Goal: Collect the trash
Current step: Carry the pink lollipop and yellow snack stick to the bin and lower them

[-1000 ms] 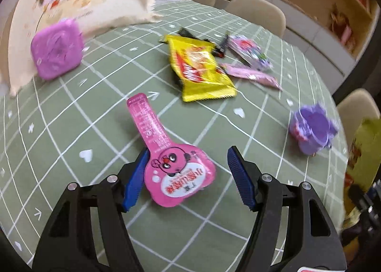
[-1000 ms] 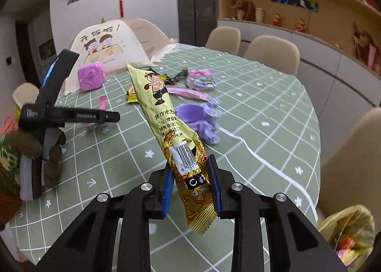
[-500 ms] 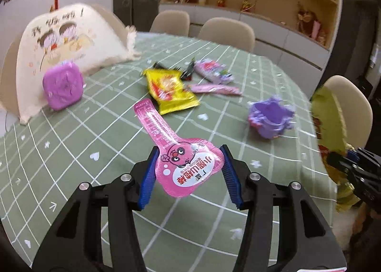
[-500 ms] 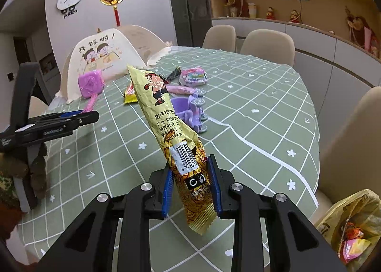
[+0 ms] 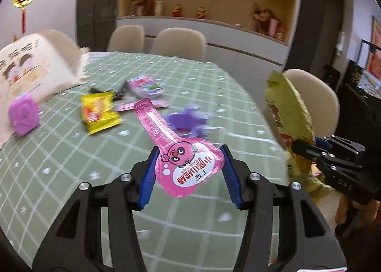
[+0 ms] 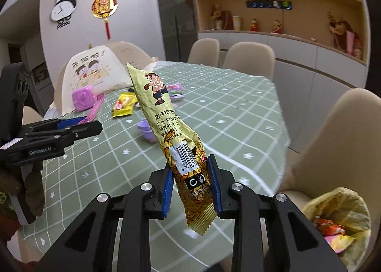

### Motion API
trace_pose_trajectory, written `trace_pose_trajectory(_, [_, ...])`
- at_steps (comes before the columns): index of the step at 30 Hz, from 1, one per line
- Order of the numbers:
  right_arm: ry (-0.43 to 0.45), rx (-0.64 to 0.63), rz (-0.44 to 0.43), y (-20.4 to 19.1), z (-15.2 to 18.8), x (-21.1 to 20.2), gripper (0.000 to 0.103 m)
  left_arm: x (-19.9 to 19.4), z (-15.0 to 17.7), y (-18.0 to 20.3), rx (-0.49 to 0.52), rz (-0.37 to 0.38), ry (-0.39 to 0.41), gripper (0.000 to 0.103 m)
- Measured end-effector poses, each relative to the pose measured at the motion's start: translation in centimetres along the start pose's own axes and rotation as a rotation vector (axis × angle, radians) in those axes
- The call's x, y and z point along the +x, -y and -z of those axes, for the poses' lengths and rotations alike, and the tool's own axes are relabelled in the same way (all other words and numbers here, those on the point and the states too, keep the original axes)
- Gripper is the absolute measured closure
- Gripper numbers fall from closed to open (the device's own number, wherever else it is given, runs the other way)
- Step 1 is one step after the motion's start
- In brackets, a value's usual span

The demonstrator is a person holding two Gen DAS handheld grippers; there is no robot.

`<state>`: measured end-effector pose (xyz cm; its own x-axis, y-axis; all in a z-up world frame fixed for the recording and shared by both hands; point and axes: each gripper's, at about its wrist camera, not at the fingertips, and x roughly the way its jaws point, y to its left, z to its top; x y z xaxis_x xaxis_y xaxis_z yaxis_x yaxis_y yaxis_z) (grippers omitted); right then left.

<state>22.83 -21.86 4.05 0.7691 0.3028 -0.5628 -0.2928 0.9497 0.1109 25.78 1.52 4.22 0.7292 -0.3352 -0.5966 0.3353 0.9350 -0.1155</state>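
Green checked table (image 5: 181, 219) (oval): yellow packet (image 5: 98, 111), purple cup (image 5: 188, 122), pink box (image 5: 23, 115).

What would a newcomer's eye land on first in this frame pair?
Two wrappers held up over the green checked table: a pink spoon-shaped wrapper gripped by the left gripper, and a long yellow snack wrapper standing upright in the right gripper. Next, the yellow trash bag beside the table at lower right, already holding wrappers.

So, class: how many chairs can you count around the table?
3: two side by side at the table's far edge, one at its right edge. Others may be hidden.
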Motion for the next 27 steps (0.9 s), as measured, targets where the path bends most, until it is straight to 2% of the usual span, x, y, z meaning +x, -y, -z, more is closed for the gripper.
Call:
trace_pose_trajectory(4, [0.021, 0.027, 0.057, 3.1, 0.7, -2.1, 0.076, 1.0, -0.5, 4.0, 0.035, 0.101, 0.007, 0.055])
trace_pose_trajectory(12, [0.027, 0.107, 0.228, 11.8, 3.8, -6.9, 0.076, 5.2, -1.2, 14.0, 0.116, 0.282, -0.059, 0.055])
trace_pose_trajectory(19, [0.000, 0.203, 0.344, 18.7, 7.5, -10.0, 0.076, 10.5, 0.3, 23.7, 0.199, 0.455, -0.162, 0.055])
trace_pose_trajectory(27, [-0.018, 0.299, 0.415, 23.4, 10.4, -12.2, 0.076, 16.1, 2.5, 32.0, 0.233, 0.569, -0.304, 0.055])
